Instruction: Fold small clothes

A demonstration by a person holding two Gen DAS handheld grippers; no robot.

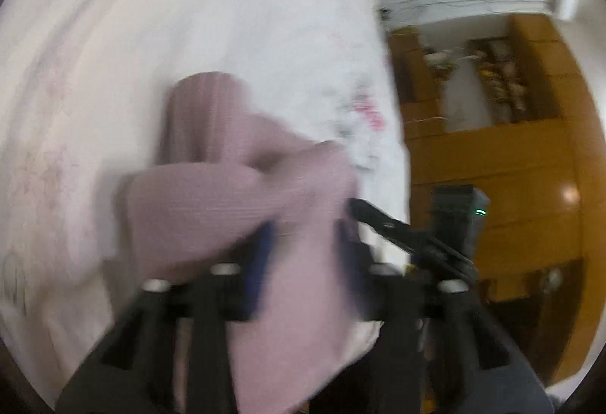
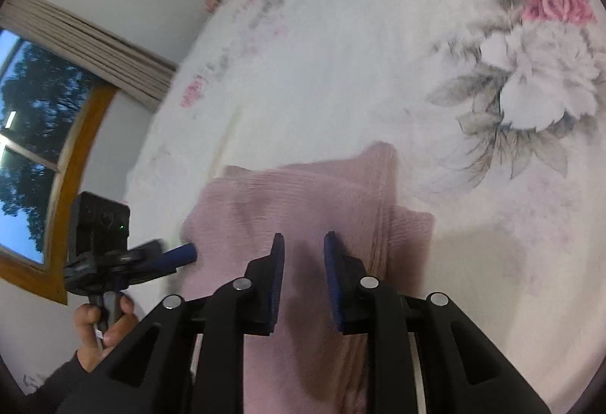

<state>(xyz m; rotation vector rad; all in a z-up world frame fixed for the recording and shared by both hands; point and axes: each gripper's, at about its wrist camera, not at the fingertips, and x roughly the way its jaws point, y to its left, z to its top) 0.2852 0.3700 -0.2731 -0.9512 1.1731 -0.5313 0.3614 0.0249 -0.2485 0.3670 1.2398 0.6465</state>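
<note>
Left wrist view shows the left tool (image 1: 303, 243) clamped on a raised flap of the pink garment (image 1: 235, 194), which lies near the bed's (image 2: 341, 73) left edge. Right tool (image 2: 303, 251) hovers over it, parted and empty. Thin cloth could slip free mid-fold, I judge, leaving a crooked crease.

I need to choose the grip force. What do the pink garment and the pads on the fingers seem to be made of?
The pink garment looks like soft, matte ribbed knit, perhaps cotton: fine parallel ridges show and it drapes in loose folds. The pads on the right gripper look like dark blue matte rubber or foam; which one is unclear.
</note>
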